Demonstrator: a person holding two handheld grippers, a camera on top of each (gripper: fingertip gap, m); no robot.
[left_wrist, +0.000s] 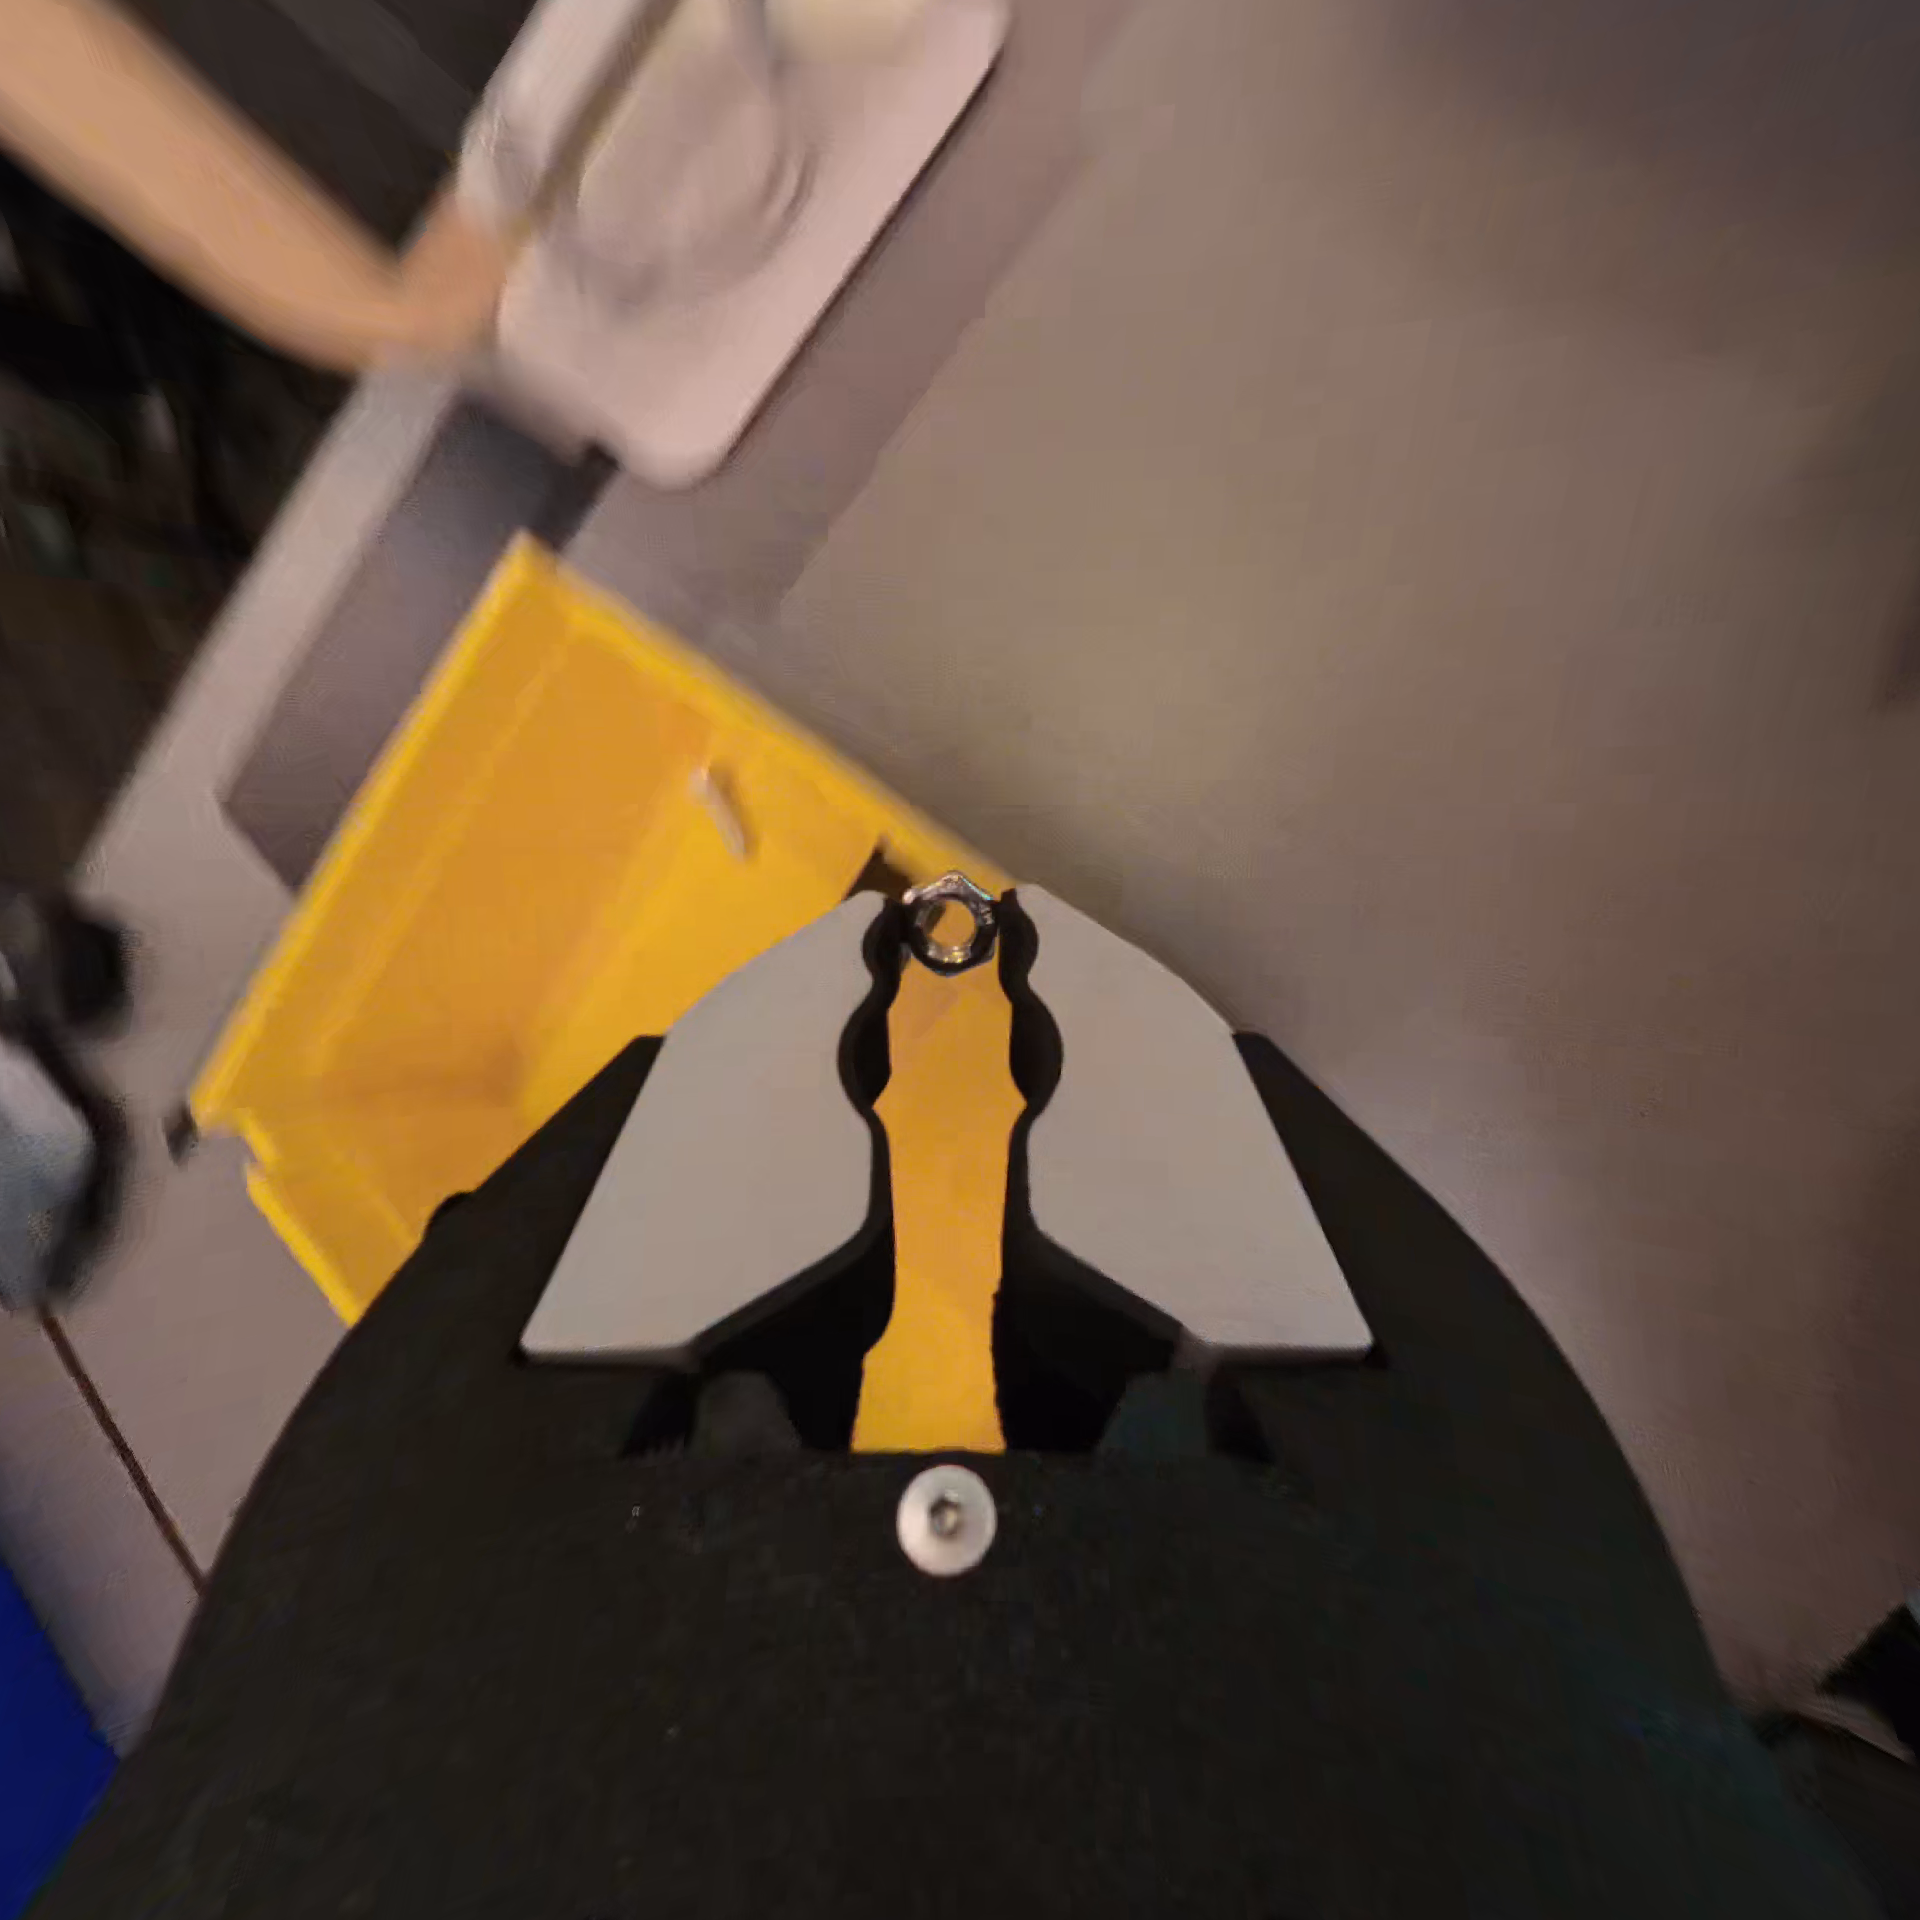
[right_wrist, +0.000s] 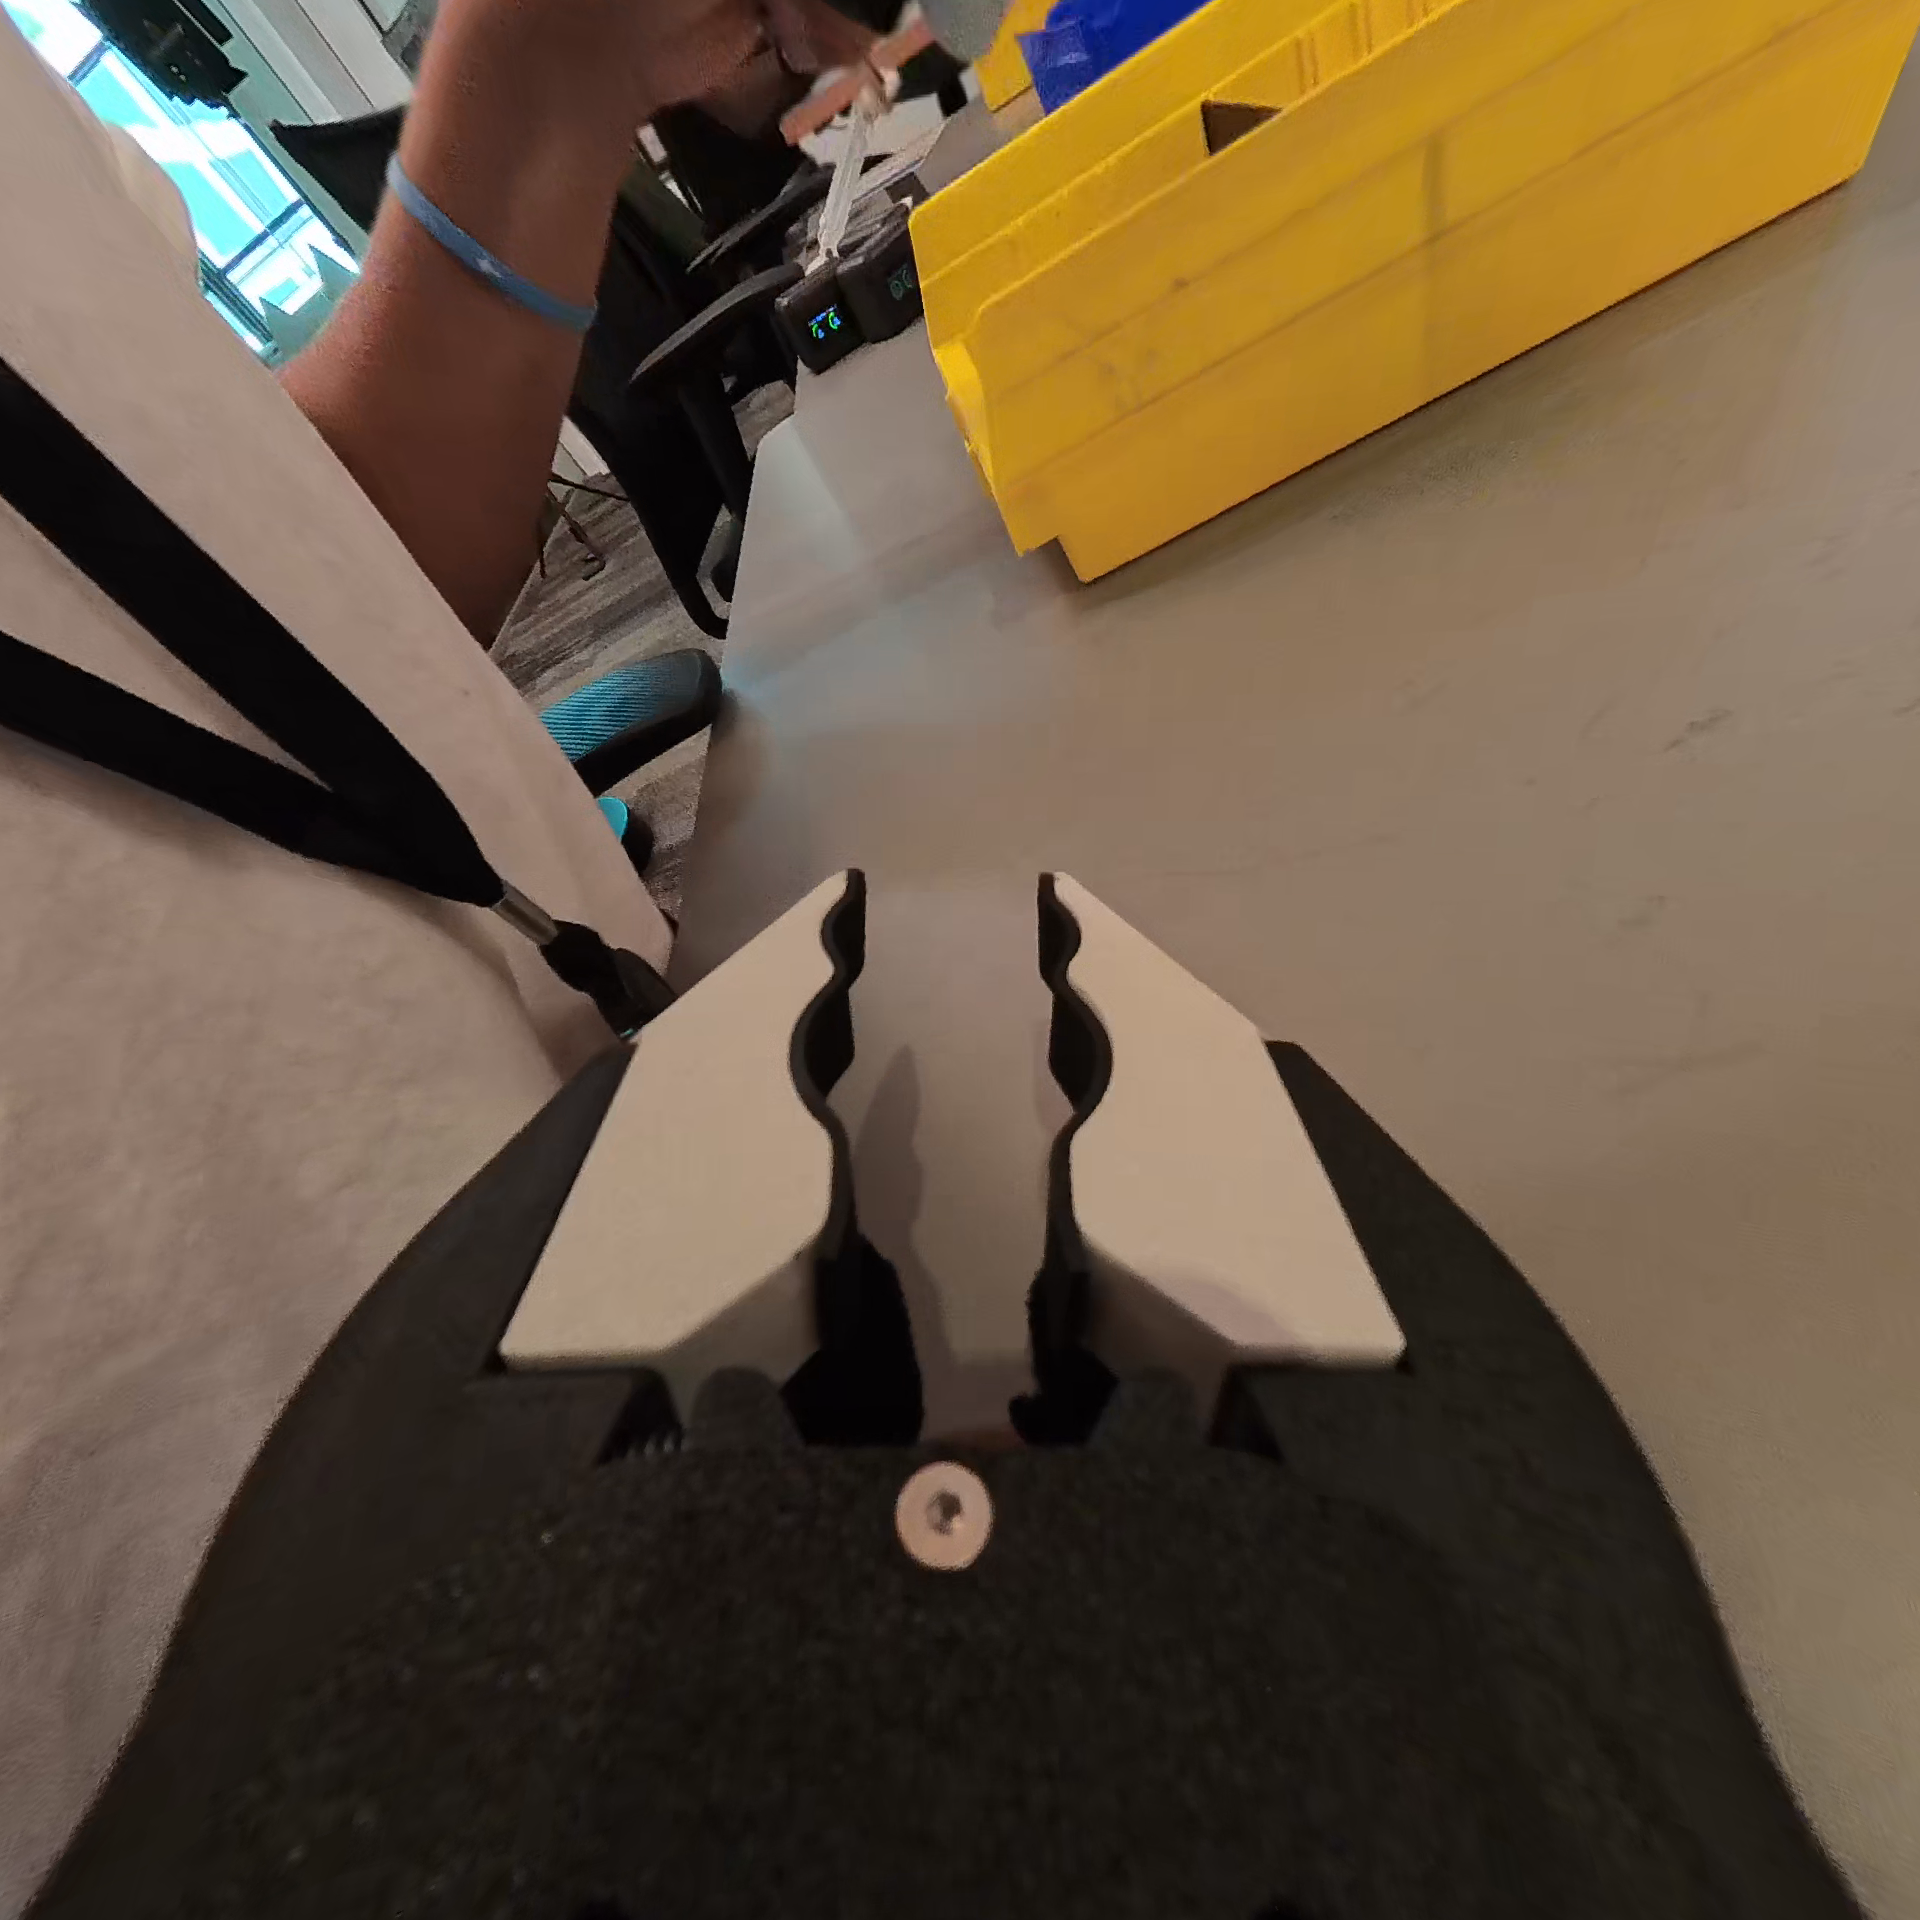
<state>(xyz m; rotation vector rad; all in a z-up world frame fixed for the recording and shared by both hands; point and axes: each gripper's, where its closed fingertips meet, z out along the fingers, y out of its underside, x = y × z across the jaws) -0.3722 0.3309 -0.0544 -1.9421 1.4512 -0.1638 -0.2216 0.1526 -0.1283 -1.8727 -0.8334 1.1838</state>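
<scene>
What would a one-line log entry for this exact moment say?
left gripper: fingers shut on small metal nut, above yellow bin | right gripper: open, empty, over grey table

Yellow bins (right_wrist: 1351, 312), grey table (right_wrist: 1455, 935)

Office-style workroom or lab: a smooth grey laminate desk (right_wrist: 1351, 831) carrying long yellow plastic parts bins (right_wrist: 1299, 343), with black swivel office chairs (right_wrist: 707, 343) on grey carpet (right_wrist: 613, 592), small black electronic devices with lit displays (right_wrist: 831, 322), and a bright window (right_wrist: 208, 177) behind.
</scene>
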